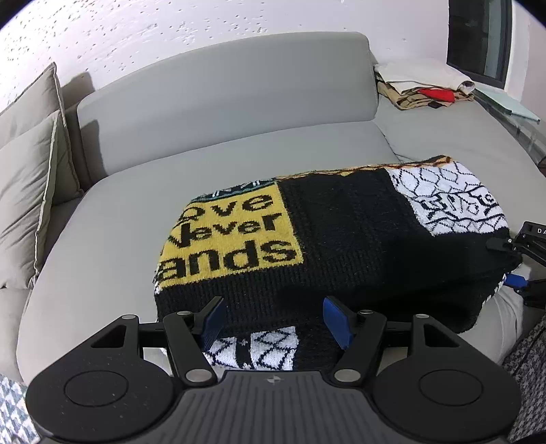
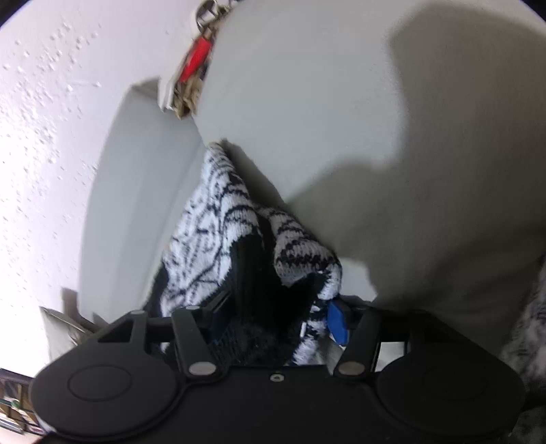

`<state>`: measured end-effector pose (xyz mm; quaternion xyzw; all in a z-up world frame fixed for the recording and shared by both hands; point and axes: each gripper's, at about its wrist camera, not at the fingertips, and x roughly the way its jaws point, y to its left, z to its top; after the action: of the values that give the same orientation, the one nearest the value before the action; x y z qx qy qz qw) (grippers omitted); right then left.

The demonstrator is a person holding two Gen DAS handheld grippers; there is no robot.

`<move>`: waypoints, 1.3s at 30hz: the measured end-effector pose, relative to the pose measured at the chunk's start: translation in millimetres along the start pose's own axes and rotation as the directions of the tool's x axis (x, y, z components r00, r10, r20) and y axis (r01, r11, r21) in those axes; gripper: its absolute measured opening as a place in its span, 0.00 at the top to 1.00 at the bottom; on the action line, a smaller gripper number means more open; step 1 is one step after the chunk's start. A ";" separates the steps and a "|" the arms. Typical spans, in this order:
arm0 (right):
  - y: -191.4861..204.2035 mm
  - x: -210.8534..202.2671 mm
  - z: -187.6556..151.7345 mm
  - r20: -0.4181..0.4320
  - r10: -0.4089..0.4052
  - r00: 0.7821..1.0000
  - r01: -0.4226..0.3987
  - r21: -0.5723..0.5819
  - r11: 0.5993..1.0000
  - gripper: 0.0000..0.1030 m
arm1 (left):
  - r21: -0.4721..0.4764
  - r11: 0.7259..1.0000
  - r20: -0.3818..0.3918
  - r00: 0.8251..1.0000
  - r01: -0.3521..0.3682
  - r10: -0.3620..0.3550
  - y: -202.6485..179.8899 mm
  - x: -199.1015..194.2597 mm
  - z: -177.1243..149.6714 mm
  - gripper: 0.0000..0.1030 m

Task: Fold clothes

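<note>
Grey sofa cushions [image 1: 112, 218] carried the folded knit sweater [image 1: 341, 239], its long axis laid from nine to three o'clock, with its near hem caught between, yet not visibly pressed by, the parted pads of the left gripper [image 1: 274, 321]. At three o'clock its patterned end was bunched inside the right gripper [image 2: 276, 317]; whether those jaws were clamped could not be told. A clothes pile [image 1: 423, 87] lay at one o'clock below the speckled wall [image 1: 170, 20].

Knitted in black on the yellow panel [image 1: 235, 235] of the sweater [image 1: 341, 239], three partly hidden lines — "ove", "ever", "ands". White letters "DA" on the right gripper [image 1: 512, 263] — rest cut off.
</note>
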<state>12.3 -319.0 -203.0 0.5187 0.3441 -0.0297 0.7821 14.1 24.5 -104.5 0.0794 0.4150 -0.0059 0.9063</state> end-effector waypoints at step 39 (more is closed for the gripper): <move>96.3 -43.8 32.4 0.157 -0.041 0.987 0.109 -0.460 0.881 0.69 | 0.083 0.847 -0.165 0.845 0.525 -0.508 -54.5 111.7 55.9 0.92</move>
<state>34.3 -315.3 -94.6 0.2980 0.3043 -0.0131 0.9047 125.1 -31.5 -160.3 0.0213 0.4811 -0.2704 0.8337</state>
